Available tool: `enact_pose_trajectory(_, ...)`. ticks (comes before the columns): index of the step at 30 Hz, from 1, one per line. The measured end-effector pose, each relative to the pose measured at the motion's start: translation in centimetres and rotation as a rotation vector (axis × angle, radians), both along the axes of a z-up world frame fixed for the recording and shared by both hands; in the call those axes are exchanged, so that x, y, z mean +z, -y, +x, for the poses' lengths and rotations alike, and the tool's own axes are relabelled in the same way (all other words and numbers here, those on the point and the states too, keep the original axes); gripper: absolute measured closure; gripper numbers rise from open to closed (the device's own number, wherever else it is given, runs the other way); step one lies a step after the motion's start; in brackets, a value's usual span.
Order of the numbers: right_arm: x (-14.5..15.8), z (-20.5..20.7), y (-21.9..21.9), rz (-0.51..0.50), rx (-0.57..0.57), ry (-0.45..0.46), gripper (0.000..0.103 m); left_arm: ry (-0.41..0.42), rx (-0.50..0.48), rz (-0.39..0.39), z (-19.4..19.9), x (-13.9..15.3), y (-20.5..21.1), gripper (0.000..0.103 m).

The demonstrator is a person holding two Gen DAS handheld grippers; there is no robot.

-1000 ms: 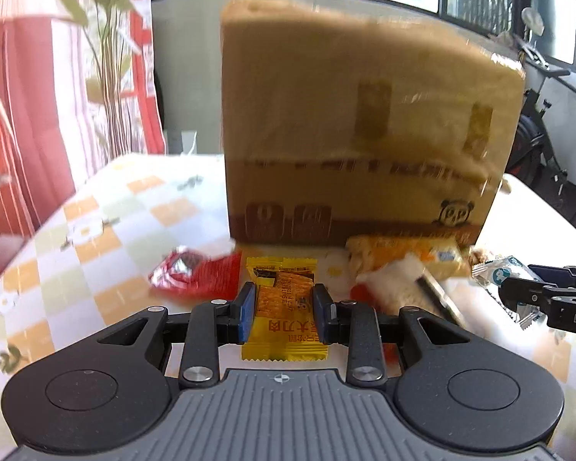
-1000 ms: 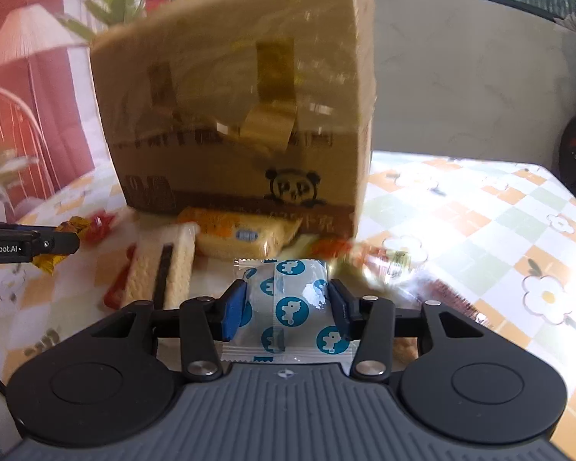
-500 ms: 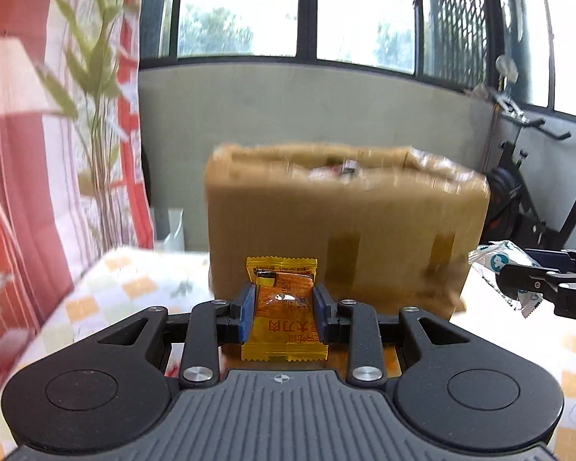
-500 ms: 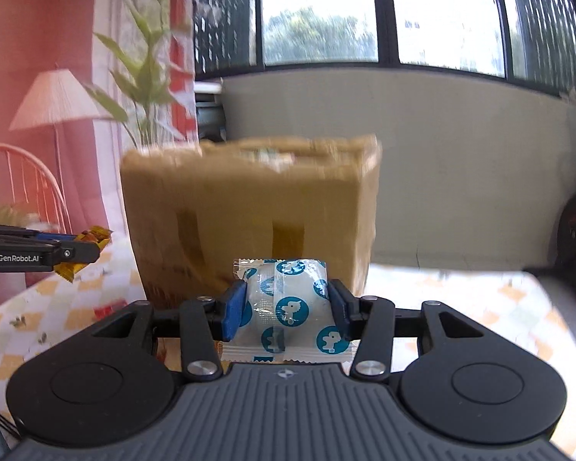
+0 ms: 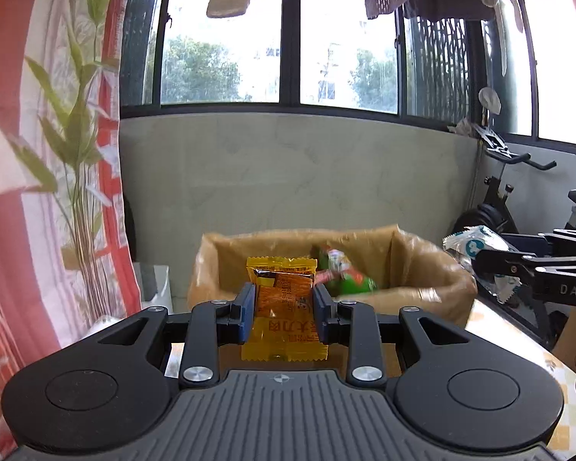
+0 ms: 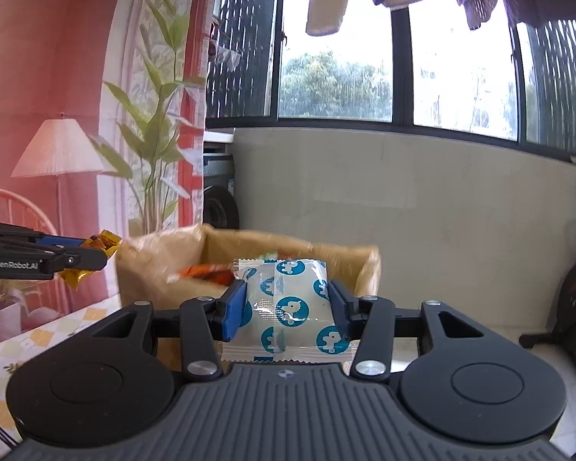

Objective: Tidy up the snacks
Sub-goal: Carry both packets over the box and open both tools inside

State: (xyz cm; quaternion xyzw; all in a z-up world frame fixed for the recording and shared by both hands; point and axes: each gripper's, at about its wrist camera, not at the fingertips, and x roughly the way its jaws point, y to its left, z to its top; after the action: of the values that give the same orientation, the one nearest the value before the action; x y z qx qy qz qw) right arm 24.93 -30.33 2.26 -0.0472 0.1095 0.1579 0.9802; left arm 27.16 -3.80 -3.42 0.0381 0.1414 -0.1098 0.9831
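left claw: your left gripper (image 5: 284, 303) is clamped on the orange snack packet (image 5: 282, 307), low centre of the left wrist frame, pads pressing both its sides.
right claw: your right gripper (image 6: 286, 309) is clamped on the white packet with blue circles (image 6: 288, 307), low centre of the right wrist frame.
box: the cardboard box (image 5: 422, 269) sits just beyond both packets, its open top in view in the middle of each frame; neither packet is over the opening as far as you can tell.
done: at least one green and red snack (image 5: 341, 272) lies inside the box, right of centre; an orange wrapper (image 6: 207, 271) shows inside too.
left: both held packets are yet to go in.
table: the checked tablecloth (image 6: 38, 342) shows only at the lower left, so you cannot tell how many snacks wait outside.
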Motion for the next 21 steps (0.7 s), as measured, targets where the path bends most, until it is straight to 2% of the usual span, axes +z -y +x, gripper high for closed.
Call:
enact_pose_trajectory(6, 1.1, 3.9, -0.7, -0.001, -0.005, 0.001, 0.055, -0.008, 0.003, -0.005, 3.5, 1.8, 1.0, 0.07)
enact_pose_trajectory(13, -0.4, 9.5, -1.5, 0.003, -0.066, -0.093, 0.055, -0.053, 0.01, 0.025, 9.3, 1.4, 2.5, 0.07)
enact_pose_trajectory(17, -1.2, 11.3, -1.5, 0.007, -0.118, -0.152, 0.055, -0.1, 0.002, 0.033, 12.0, 0.6, 3.4, 0.07)
enact_pose_trajectory(20, -1.6, 11.7, -1.2, 0.012, -0.132, -0.184, 0.053, -0.135, 0.001, 0.06, 13.0, -0.3, 3.7, 0.064)
enact_pose_trajectory(21, -1.6, 11.5, -1.1, 0.013, -0.134, -0.179, 0.05, -0.142, 0.002, 0.062, 13.0, -0.5, 3.7, 0.052)
